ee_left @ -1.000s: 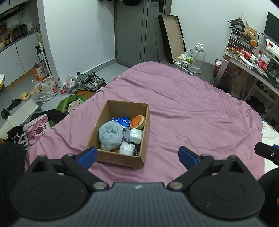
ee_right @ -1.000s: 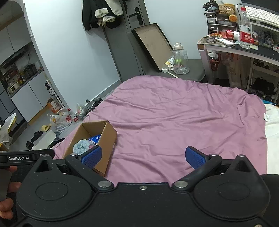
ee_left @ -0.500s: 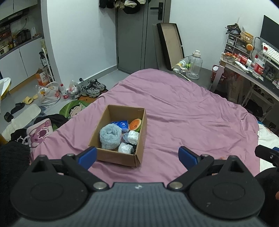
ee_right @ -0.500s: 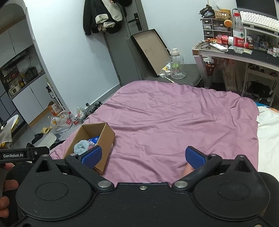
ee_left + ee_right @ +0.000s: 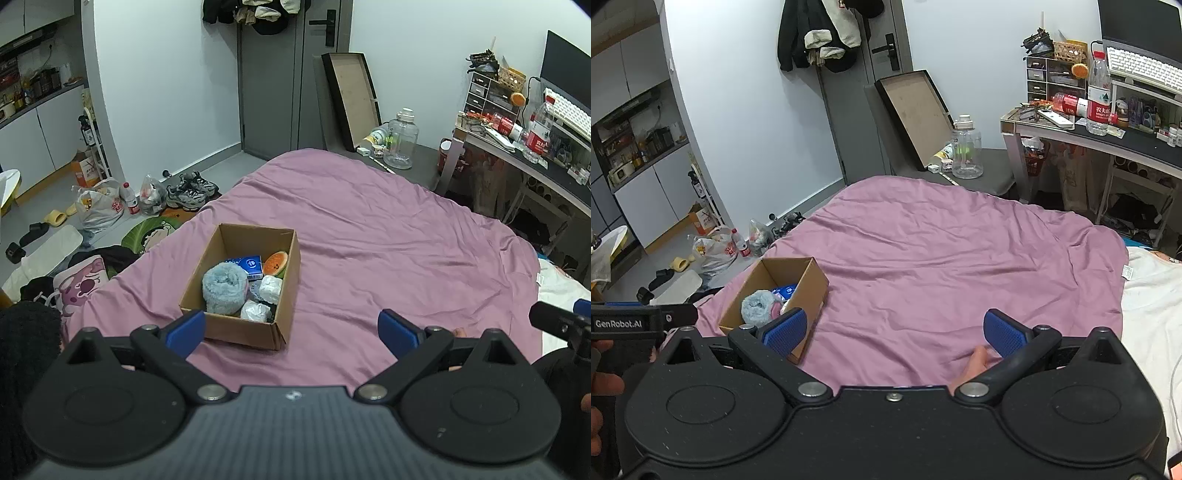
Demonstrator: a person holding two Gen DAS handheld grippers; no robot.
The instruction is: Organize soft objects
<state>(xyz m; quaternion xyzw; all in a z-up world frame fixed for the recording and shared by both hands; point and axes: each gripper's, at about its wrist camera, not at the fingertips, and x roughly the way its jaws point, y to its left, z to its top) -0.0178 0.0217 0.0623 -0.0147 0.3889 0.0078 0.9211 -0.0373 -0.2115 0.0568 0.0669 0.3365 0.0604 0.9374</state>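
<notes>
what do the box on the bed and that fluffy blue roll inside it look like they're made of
The box looks like plain brown corrugated cardboard: matte, with folded flaps and raw edges. The blue roll looks like plush fleece or terry fabric, going by its fuzzy, napped surface; the exact fibre can't be told.

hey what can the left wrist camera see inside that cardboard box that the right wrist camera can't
Only the left wrist view looks down into the cardboard box and shows the watermelon slice toy and two white wrapped bundles. Only the right wrist view shows the box's outer side wall, which hides those items, plus the white bedding beside the purple bedspread. Both show the fluffy blue towel roll, the blue packet, and open, empty grippers: left gripper, right gripper.
</notes>
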